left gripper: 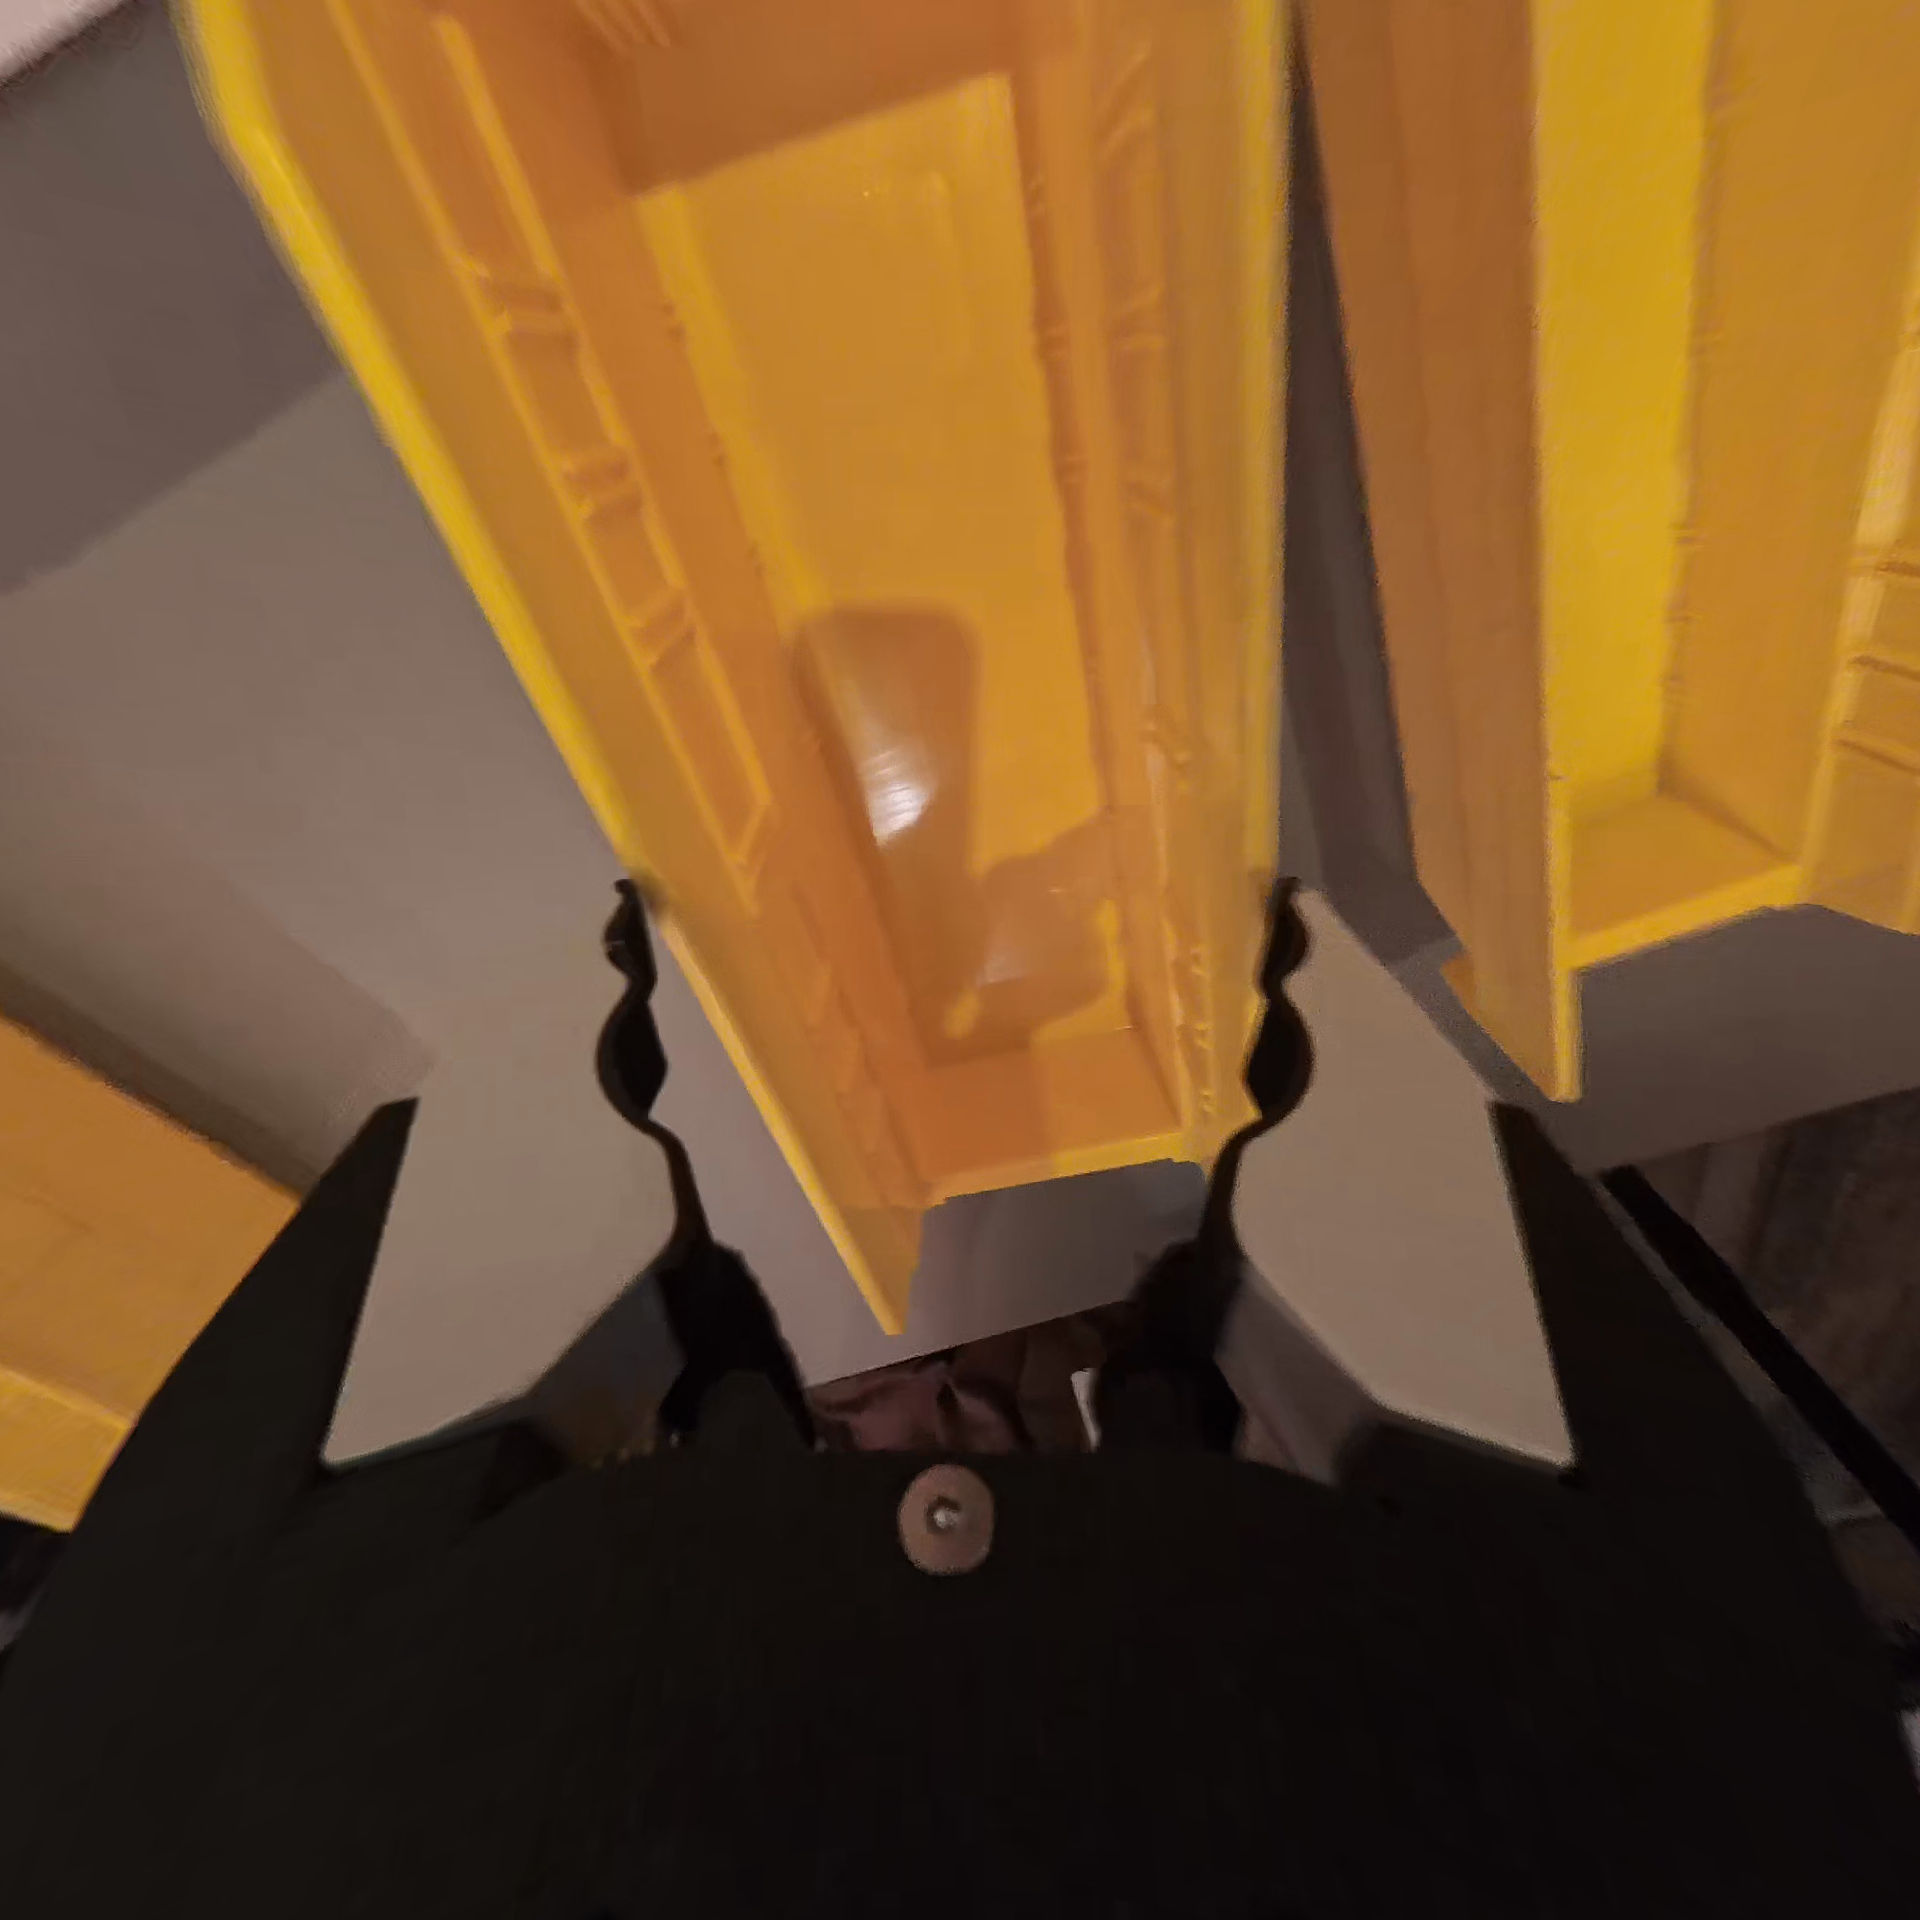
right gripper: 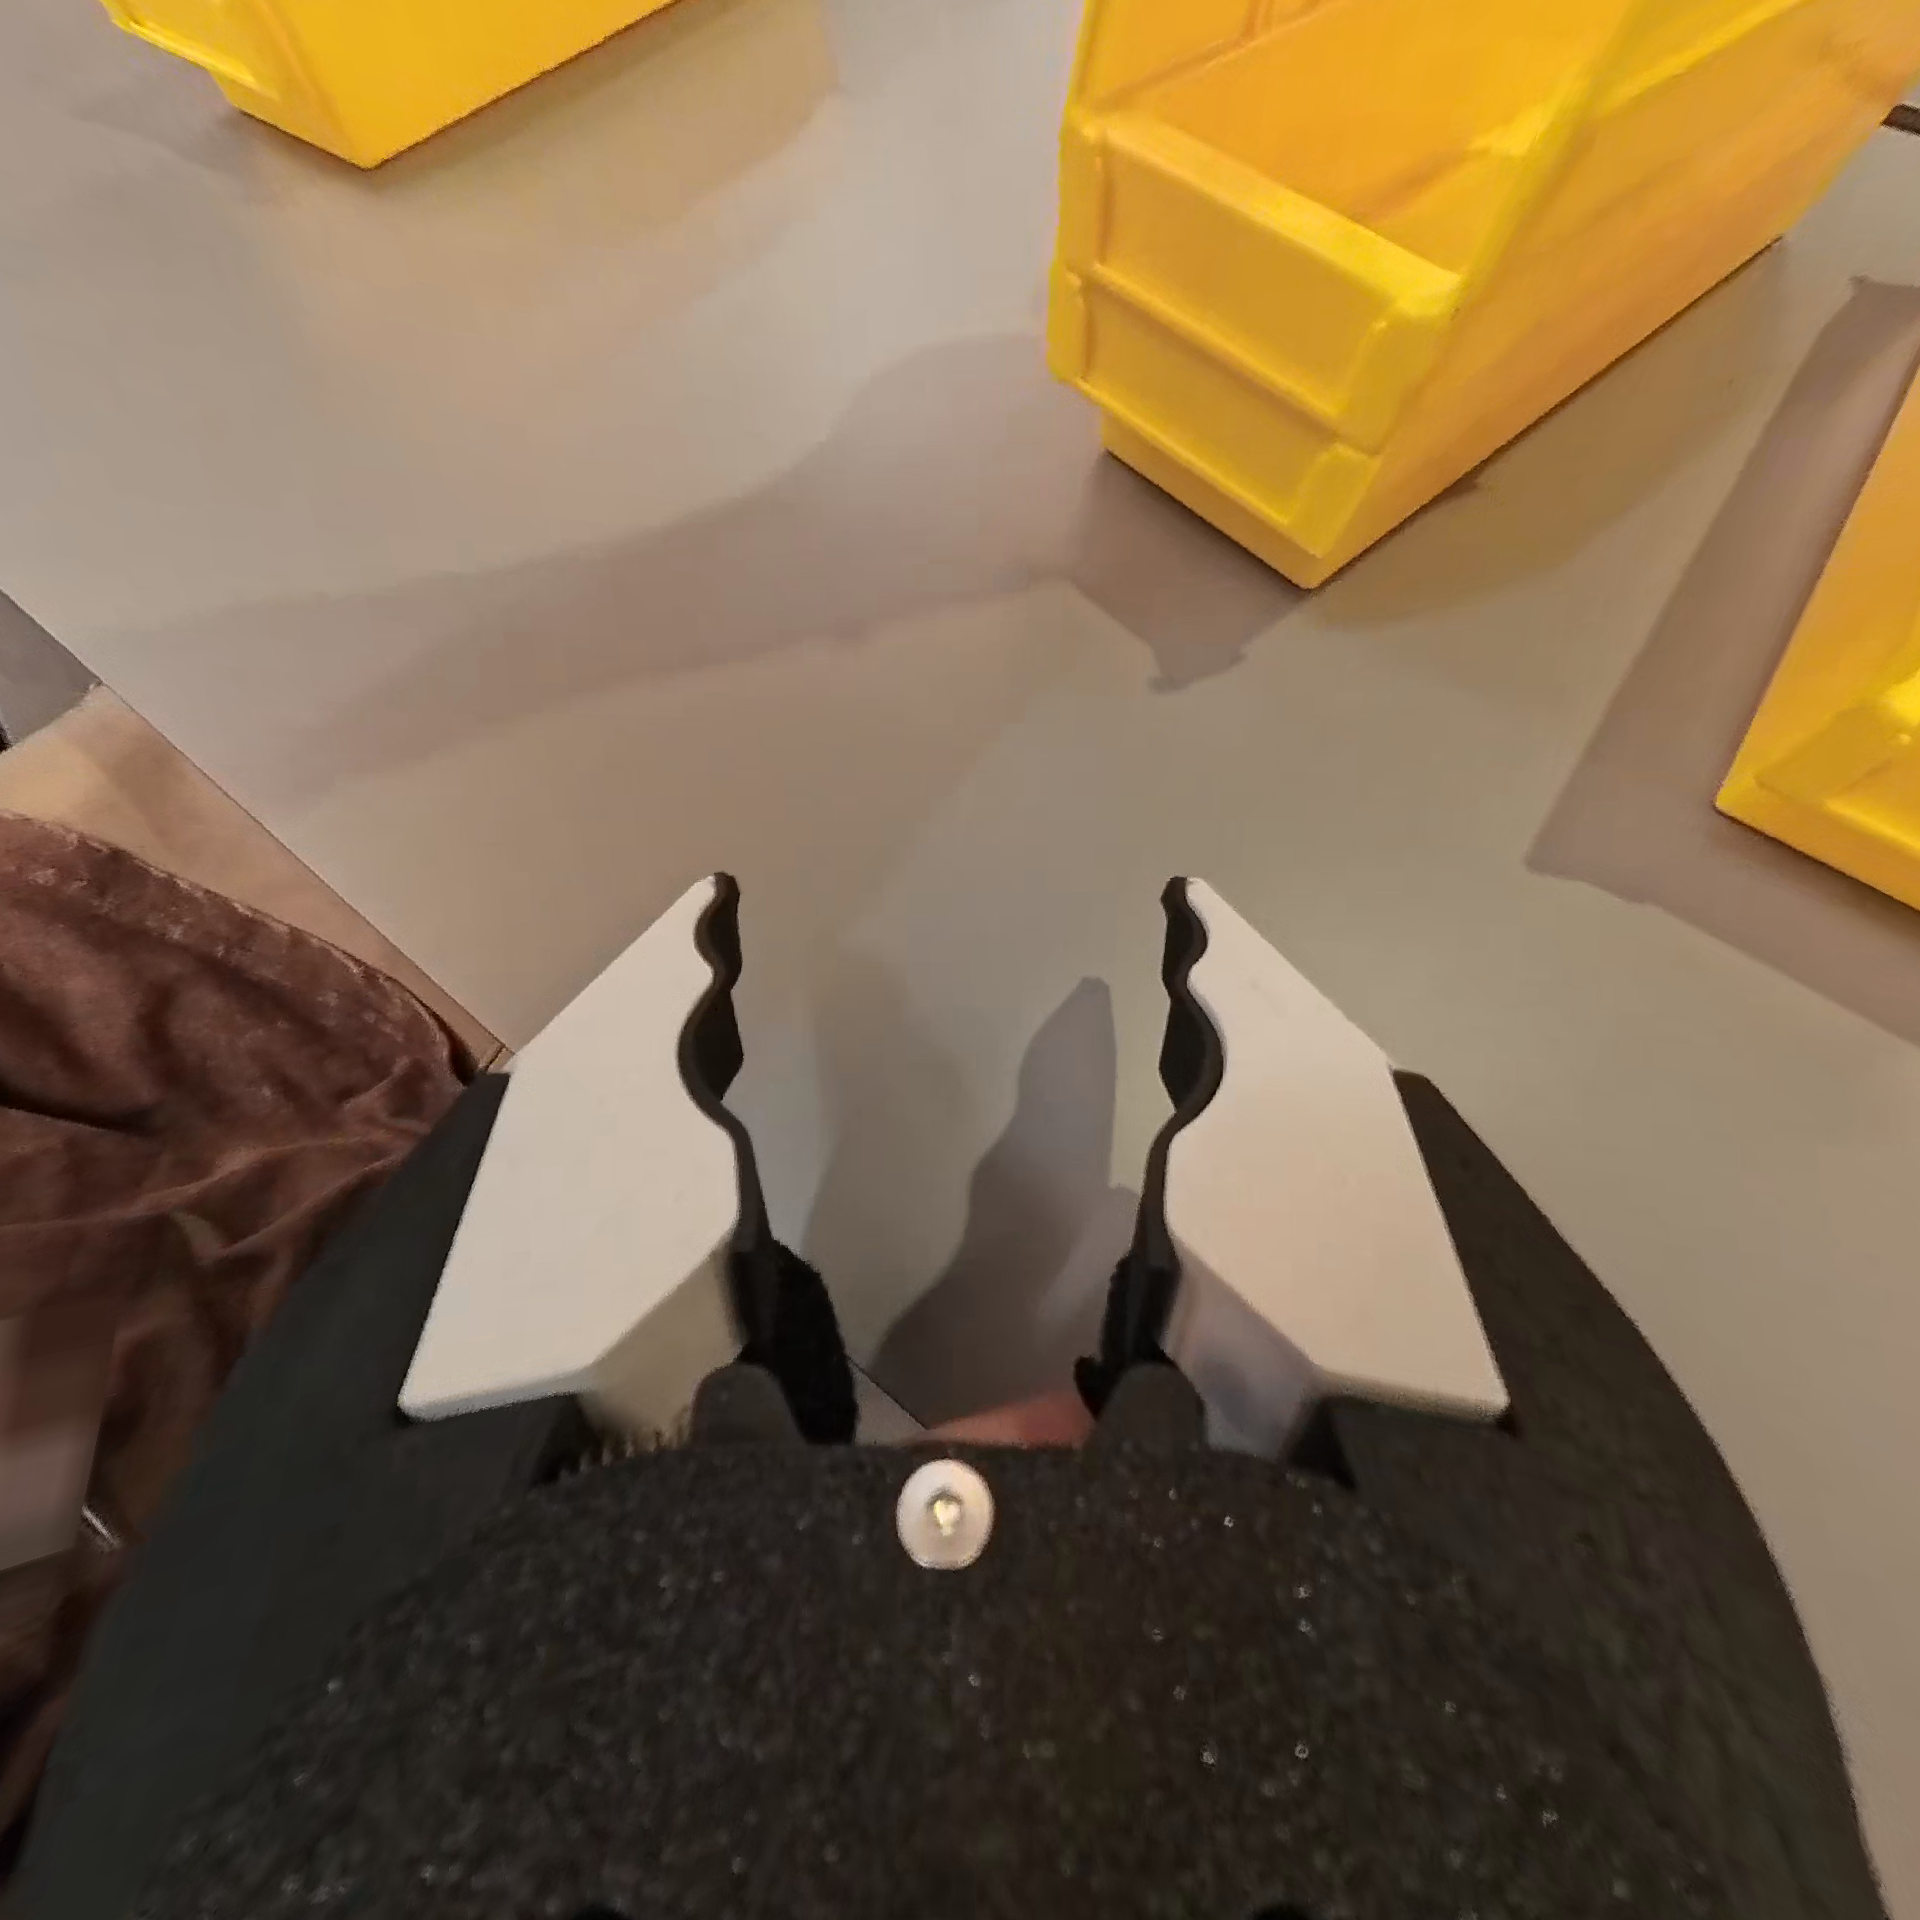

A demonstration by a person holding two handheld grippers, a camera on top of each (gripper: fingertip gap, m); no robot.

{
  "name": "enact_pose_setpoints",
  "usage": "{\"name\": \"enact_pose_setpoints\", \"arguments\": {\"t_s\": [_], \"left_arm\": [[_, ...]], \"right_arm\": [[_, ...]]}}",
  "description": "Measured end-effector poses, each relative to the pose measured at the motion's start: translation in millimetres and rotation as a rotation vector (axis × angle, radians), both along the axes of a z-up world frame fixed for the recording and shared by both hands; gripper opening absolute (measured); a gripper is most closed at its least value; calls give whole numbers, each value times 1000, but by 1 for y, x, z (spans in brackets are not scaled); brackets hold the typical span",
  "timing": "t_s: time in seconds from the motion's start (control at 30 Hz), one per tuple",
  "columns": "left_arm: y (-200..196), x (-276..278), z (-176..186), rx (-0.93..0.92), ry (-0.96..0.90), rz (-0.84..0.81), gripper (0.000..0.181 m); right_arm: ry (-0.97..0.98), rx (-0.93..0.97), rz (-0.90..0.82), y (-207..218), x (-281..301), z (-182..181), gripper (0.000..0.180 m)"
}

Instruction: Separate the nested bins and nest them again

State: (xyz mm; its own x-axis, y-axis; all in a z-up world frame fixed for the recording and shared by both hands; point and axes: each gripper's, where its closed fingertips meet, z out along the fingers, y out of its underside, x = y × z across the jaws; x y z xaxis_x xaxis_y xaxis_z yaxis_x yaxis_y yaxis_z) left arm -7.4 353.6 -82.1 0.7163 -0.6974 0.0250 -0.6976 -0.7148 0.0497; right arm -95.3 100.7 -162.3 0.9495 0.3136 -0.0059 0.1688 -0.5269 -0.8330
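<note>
- Nearest my left lens, the left hand-held gripper (left gripper: 951, 904) stands spread wide, pinching nothing; a yellow bin (left gripper: 831, 582) lies straight ahead of it, its near end between my fingertips, though I cannot tell whether either pad touches it.
- That bin's long axis runs directly away from me, in line with the fingers, with its open top facing the camera. The view is blurred.
- Just to the right of it, a second bin (left gripper: 1621, 520) lies parallel with a narrow gap between; a third yellow piece (left gripper: 114, 1226) sits low to my left.
- My right hand-held gripper (right gripper: 951, 894) is also spread and empty, over bare grey bench (right gripper: 520, 468).
- Ahead and to its right stands a nested pair (right gripper: 1299, 312), one bin seated inside another, well apart from the fingers; more bins sit at far left (right gripper: 395, 62) and far right (right gripper: 1849, 748).
- I judge the left hand nearer its target, so closing on that bin's end wall looks like the coming move.
- No brand, label or writing is readable anywhere.
</note>
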Motion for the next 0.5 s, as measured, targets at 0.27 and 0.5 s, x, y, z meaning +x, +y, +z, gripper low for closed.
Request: {"name": "enact_pose_setpoints", "arguments": {"t_s": [0.27, 0.5], "left_arm": [[1, 4, 5, 1, -19, -22, 94], [2, 9, 12, -5, -53, -14, 90]], "right_arm": [[-21, -22, 58, 7, -14, -5, 81], [-21, -38, 60, 8, -14, -10, 80]]}}
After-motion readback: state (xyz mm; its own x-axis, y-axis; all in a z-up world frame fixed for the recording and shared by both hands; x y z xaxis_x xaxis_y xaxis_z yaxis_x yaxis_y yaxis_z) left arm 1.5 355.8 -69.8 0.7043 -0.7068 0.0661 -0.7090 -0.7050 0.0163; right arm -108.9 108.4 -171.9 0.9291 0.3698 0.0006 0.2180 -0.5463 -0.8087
